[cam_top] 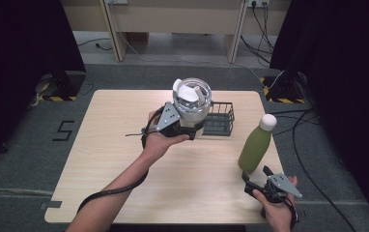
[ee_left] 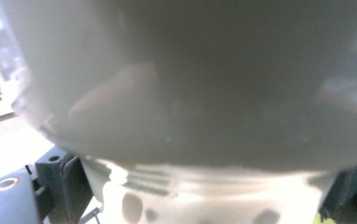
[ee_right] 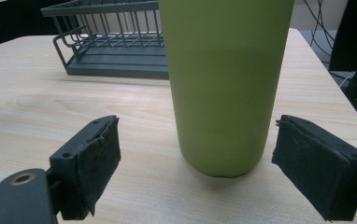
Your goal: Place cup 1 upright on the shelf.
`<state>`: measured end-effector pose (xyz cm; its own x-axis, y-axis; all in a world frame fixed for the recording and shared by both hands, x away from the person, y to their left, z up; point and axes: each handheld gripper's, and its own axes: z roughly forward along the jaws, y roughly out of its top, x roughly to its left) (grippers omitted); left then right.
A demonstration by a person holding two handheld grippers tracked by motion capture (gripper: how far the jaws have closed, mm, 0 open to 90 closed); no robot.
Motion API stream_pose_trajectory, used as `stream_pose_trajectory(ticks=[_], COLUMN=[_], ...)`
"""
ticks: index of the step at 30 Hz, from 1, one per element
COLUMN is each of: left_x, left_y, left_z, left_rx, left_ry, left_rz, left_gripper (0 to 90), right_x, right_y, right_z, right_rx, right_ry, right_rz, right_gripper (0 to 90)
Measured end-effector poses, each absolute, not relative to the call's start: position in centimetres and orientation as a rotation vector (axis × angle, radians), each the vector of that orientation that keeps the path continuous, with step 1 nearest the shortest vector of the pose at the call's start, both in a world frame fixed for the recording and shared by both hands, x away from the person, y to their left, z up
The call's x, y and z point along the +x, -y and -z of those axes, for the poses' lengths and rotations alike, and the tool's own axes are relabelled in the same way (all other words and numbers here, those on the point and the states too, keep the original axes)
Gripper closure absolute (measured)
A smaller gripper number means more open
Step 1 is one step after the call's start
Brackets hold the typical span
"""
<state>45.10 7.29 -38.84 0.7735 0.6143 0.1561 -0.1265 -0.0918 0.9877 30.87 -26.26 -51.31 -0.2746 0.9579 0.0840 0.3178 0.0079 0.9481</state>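
Note:
A pale grey tumbler (cam_top: 191,102) with a clear lid is lifted above the table, next to a dark wire basket (cam_top: 219,118). My left gripper (cam_top: 190,126) is shut on its lower part; in the left gripper view the tumbler (ee_left: 190,93) sits close up, with a black finger (ee_left: 57,177) pressed against its base on each side. A green bottle (cam_top: 256,145) with a white cap stands upright at the right. My right gripper (cam_top: 255,173) is open just in front of it. In the right gripper view the bottle (ee_right: 223,84) stands beyond the spread pads (ee_right: 97,163), untouched.
The light wooden table (cam_top: 124,159) has bare surface at left and in the middle. The wire basket (ee_right: 116,51) stands behind the bottle, toward the far edge. Cables trail on the floor to the right, and dark curtains hang on both sides.

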Motion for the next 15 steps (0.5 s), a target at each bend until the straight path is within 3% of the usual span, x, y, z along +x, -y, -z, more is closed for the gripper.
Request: stream_pose_trajectory(ticks=[15], left_x=[46.2], left_y=[-6.7], left_z=[38.4], left_rx=[1.544], left_ry=[-0.418], left_rz=[-0.649], left_gripper=[9.9], right_x=[30.9], right_y=[26.2], right_z=[51.4], right_rx=[1.326], right_ry=[-1.656], right_rz=[-1.287], right_gripper=[14.7])
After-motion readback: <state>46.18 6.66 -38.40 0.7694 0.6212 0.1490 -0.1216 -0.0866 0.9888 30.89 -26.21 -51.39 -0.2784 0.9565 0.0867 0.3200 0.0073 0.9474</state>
